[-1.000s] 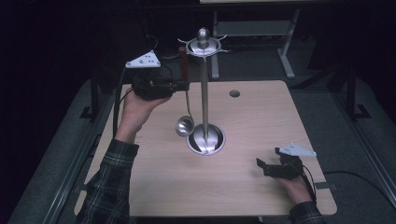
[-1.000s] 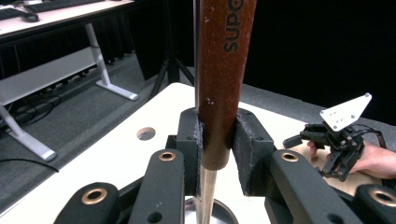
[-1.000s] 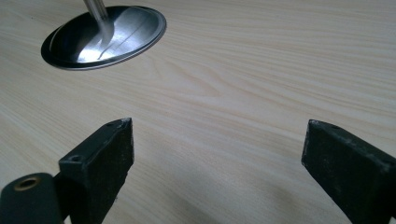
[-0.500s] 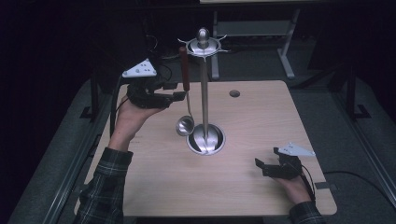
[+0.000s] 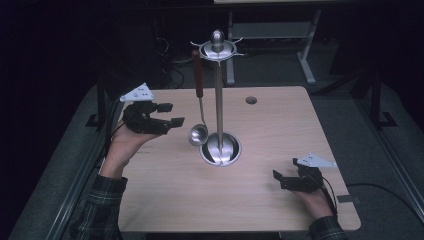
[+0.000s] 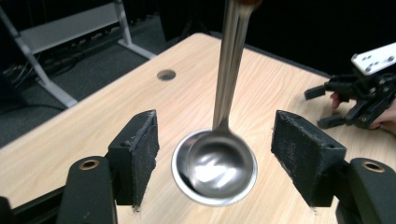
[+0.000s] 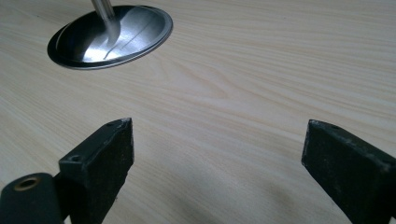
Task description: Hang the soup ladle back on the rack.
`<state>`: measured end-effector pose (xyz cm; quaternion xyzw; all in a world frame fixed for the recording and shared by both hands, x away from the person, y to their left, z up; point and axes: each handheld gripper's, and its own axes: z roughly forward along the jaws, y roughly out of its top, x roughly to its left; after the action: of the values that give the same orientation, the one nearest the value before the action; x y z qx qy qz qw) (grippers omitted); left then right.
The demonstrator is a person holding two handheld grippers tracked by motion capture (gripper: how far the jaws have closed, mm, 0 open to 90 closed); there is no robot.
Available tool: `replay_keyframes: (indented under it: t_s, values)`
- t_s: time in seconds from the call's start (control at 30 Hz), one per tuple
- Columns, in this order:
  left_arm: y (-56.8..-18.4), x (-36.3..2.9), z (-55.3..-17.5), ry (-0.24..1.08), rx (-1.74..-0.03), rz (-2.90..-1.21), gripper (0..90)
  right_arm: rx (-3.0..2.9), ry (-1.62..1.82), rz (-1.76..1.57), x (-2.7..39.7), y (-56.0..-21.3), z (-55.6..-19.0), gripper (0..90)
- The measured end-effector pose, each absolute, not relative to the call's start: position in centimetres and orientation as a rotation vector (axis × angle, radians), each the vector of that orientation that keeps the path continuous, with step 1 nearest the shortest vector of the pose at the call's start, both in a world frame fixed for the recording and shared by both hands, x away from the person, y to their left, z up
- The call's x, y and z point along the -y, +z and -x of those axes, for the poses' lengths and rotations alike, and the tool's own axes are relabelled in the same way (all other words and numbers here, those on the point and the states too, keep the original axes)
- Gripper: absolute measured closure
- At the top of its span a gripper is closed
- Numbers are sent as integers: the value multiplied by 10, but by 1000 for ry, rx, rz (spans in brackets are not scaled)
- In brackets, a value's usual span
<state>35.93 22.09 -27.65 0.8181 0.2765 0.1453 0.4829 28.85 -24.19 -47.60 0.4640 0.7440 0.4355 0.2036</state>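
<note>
Ladle (image 5: 198, 134), one only, is hanging from the top ring of a single steel stand (image 5: 218, 95) that is rising from a round dished base (image 5: 220, 149) near the middle of the wooden table (image 5: 280, 135). Its reddish-brown handle (image 5: 198, 74) is hooked up near the stand's knob, its thin shaft is dropping down, and its bowl is hanging just left of the base, above the tabletop. One round hole (image 5: 251, 100) is showing in the table toward the far edge.

Two grippers are in play. The left gripper (image 5: 170, 114) is hovering just left of the ladle bowl, held up off the table by the left hand (image 5: 127, 145), jaws spread wide and gripping nothing. In the left gripper view the ladle (image 6: 215, 165) is hanging in line with the gap between the two black pads (image 6: 137, 156), touching neither, with the stand's pole right behind its shaft.

The right gripper (image 5: 280, 179) is resting low near the table's near right corner, well apart from the stand, held by the right hand (image 5: 314, 200). Its jaws are also gaping and empty; the right gripper view is showing bare wood between them and the stand's base (image 7: 109, 37) farther off. Two plaid sleeves are coming in at the bottom edge.
</note>
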Motion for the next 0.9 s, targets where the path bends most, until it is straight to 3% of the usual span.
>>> replay_keyframes:
  t_s: [0.9]
  values:
    - [-354, -248, -329, 387, -820, -2057, 189, -2072, 1214, -1301, 244, -476, -288, 89]
